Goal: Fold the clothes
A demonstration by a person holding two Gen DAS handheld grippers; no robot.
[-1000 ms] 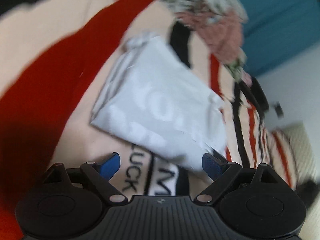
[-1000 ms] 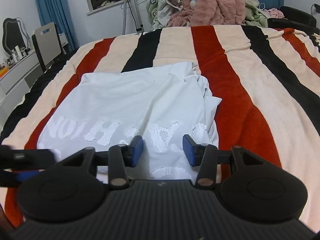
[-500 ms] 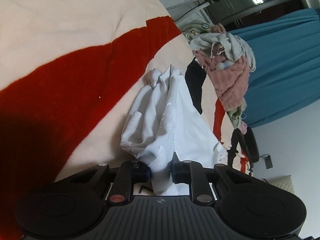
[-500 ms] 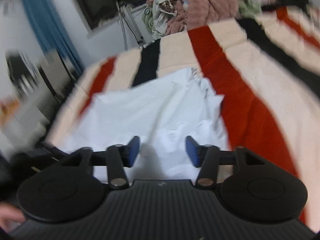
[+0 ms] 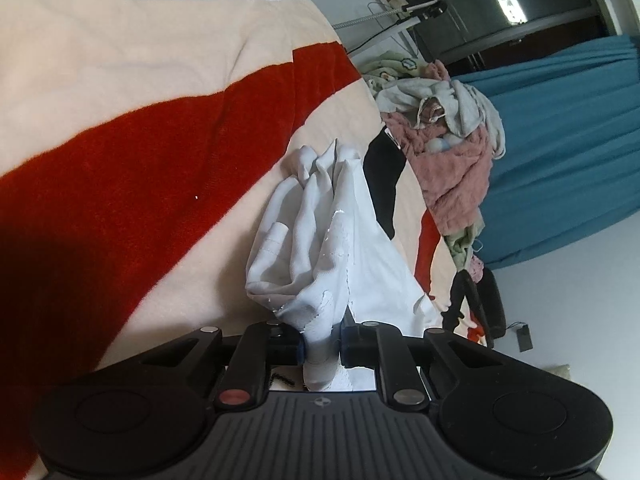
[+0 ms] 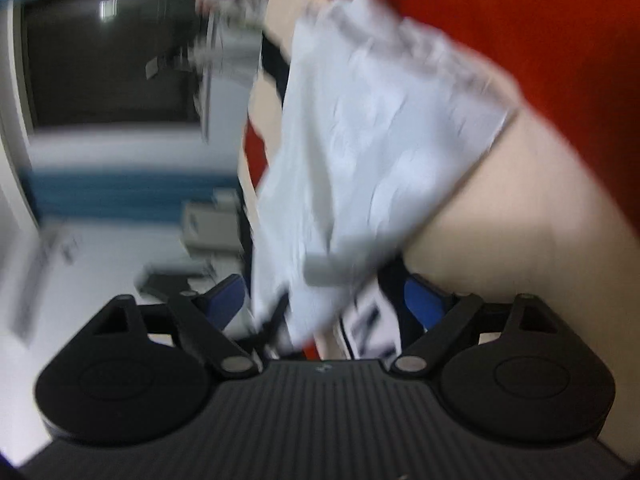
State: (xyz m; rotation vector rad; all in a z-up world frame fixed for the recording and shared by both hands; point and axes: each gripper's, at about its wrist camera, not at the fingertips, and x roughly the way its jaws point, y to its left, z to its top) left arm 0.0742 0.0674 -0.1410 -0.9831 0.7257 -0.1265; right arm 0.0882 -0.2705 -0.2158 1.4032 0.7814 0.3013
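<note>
Gathering the white T-shirt point(image 5: 344, 240) on the striped bed point(image 5: 160, 168): left gripper point(image 5: 320, 346) clamped on bunched fabric, right gripper point(image 6: 324, 300) just opened wide around its edge; next, closing there to lift

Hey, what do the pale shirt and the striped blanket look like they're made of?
Pale shirt: thin, matte knit, probably cotton jersey, since it bunches into soft folds and shows stitched hems. Striped blanket: plush fleece, likely synthetic, with a fuzzy, short-napped surface.

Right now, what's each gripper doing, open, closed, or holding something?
Left gripper: closed on a bunched edge of the white shirt.
Right gripper: jaws just opened wide; shirt between them, not pinched.
</note>
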